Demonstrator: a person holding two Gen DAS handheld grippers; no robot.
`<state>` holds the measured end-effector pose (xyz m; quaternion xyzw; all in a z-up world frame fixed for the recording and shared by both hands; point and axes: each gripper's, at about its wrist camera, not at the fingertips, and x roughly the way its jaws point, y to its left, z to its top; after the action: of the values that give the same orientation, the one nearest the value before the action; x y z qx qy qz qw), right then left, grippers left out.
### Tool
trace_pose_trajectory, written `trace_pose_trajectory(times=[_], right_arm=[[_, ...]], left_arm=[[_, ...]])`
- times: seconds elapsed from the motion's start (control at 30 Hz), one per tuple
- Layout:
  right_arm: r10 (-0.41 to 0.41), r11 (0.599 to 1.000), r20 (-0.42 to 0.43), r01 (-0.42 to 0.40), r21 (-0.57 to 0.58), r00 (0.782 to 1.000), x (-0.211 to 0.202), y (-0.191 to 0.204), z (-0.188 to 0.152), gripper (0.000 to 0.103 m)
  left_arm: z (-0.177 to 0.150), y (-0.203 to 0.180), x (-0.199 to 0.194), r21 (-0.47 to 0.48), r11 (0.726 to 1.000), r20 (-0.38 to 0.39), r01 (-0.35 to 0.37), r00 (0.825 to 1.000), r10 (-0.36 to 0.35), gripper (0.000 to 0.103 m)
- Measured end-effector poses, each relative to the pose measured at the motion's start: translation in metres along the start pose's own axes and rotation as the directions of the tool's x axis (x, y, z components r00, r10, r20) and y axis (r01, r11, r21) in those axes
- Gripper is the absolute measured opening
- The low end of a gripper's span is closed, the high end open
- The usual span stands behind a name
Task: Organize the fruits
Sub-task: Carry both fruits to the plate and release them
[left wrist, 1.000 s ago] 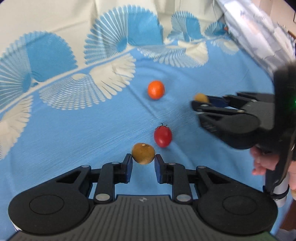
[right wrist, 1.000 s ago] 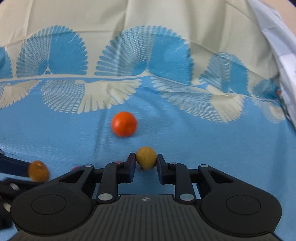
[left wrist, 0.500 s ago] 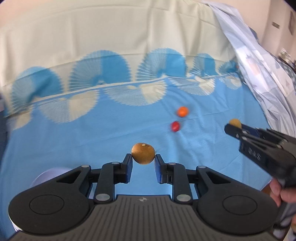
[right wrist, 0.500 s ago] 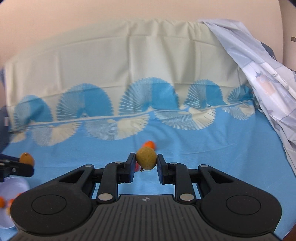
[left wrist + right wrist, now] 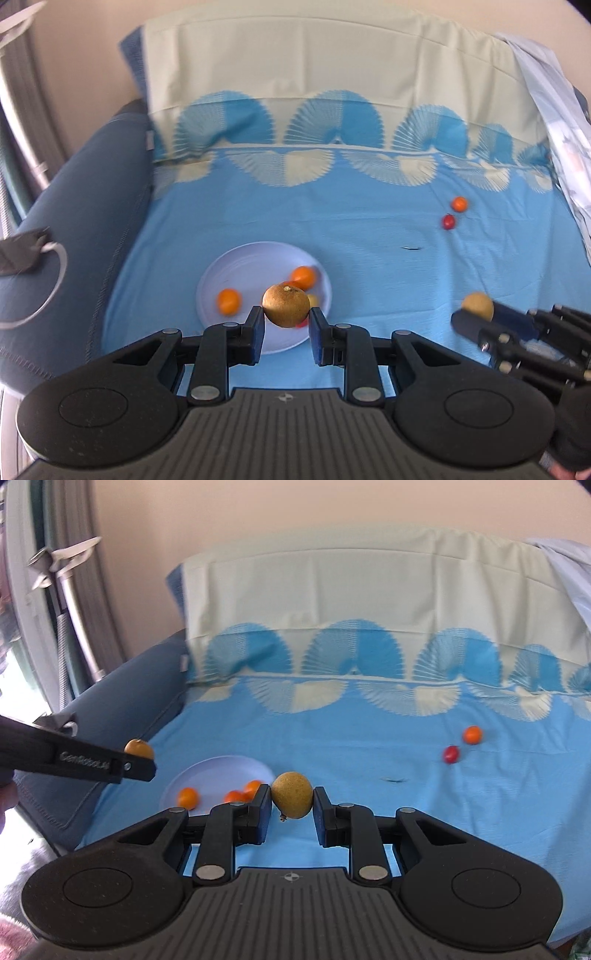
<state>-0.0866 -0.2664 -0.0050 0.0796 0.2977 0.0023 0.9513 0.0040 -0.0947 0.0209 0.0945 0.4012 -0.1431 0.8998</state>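
My left gripper (image 5: 286, 321) is shut on a brown round fruit (image 5: 286, 305) and holds it above the near edge of a pale blue plate (image 5: 236, 266). The plate holds several small orange fruits (image 5: 228, 301). My right gripper (image 5: 291, 805) is shut on a yellow-brown fruit (image 5: 291, 794), to the right of the plate (image 5: 221, 766). The right gripper also shows at the right of the left wrist view (image 5: 476, 314). An orange fruit (image 5: 460, 203) and a red tomato (image 5: 448, 222) lie on the blue cloth far right.
A blue and cream patterned cloth (image 5: 369, 236) covers the seat. A dark blue armrest (image 5: 88, 206) stands at the left. A pale sheet (image 5: 554, 96) hangs at the right. A metal stand (image 5: 70, 602) is at the far left.
Both grippers have swung left with their fruits. The plate has come into full view under the left gripper, and the loose orange fruit and tomato are now far to the right.
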Motion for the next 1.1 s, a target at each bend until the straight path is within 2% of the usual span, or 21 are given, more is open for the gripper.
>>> trace_pose_trajectory(times=[0.2,0.43,0.7,1.1], right_arm=[[0.064,0.996,-0.055,-0.067,-0.057,0.996,-0.007,0.044,-0.014,0.025],[0.072,0.984,-0.066,-0.081,-0.157,0.995,-0.016,0.077,-0.022,0.025],[0.06,0.979,-0.077,-0.074,-0.189,0.995,-0.016,0.089,-0.023,0.025],[0.046,0.983,-0.124,-0.067,-0.17,0.991,0.006,0.089,-0.021,0.025]], left_arm=[[-0.024,0.029,-0.02,-0.052,0.999,0.007,-0.013,1.0,0.013,0.028],[-0.039,0.05,-0.03,-0.089,0.996,0.011,-0.01,1.0,0.011,0.028],[-0.041,0.063,-0.027,-0.121,0.993,0.008,-0.005,1.0,0.006,0.028],[-0.033,0.068,-0.007,-0.129,0.992,-0.018,-0.009,1.0,0.006,0.028]])
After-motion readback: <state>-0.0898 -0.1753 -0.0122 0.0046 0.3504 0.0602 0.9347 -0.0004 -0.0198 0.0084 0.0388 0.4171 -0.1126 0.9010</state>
